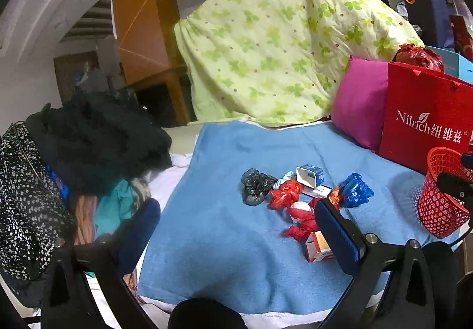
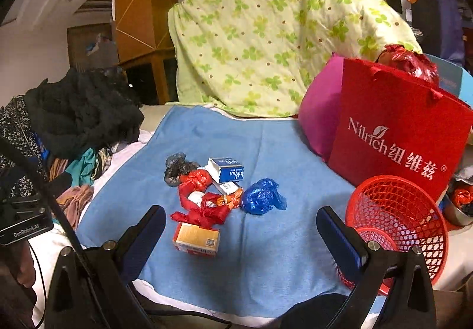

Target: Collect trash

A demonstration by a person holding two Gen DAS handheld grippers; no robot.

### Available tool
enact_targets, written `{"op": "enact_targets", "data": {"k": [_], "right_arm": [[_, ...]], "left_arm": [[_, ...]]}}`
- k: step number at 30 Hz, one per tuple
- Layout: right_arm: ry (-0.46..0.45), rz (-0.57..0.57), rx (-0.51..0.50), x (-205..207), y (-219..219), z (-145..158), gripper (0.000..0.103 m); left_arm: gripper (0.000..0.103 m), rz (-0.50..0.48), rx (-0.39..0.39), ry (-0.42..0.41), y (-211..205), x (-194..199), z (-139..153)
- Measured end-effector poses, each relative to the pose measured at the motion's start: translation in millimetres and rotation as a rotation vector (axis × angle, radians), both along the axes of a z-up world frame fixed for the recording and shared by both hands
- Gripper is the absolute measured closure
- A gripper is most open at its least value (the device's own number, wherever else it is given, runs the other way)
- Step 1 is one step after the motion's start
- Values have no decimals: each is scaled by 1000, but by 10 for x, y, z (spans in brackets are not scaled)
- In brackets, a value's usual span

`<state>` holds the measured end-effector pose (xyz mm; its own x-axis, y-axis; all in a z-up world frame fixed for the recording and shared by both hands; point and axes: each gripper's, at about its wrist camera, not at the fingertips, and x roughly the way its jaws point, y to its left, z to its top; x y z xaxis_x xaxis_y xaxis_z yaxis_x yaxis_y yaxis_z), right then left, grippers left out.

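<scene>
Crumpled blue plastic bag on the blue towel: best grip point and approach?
Probably pinch the crumpled blue plastic bag across its bunched body, coming from above with the right gripper. It lies apart at the pile's right edge, bare blue towel in front, red mesh basket close by.

Home bedroom, cluttered: bed w/ blue towel (image 2: 266,255) spread over white sheet, green clover-print quilt (image 2: 280,33) heaped behind, magenta pillow (image 2: 319,116), pile of dark clothes (image 2: 77,116) on left, red shopping bag (image 2: 399,127) & wooden furniture at back.
</scene>
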<state>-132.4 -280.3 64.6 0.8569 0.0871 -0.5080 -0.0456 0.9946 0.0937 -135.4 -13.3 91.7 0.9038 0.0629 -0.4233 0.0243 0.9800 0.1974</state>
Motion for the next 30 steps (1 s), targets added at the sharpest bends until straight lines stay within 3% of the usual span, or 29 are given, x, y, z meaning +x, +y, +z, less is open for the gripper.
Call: {"op": "enact_targets", "data": {"k": [30], "right_arm": [[10,-7,64,-61,-34,-64,0]], "left_arm": [[0,3,15,52,-78,23,-77]]}}
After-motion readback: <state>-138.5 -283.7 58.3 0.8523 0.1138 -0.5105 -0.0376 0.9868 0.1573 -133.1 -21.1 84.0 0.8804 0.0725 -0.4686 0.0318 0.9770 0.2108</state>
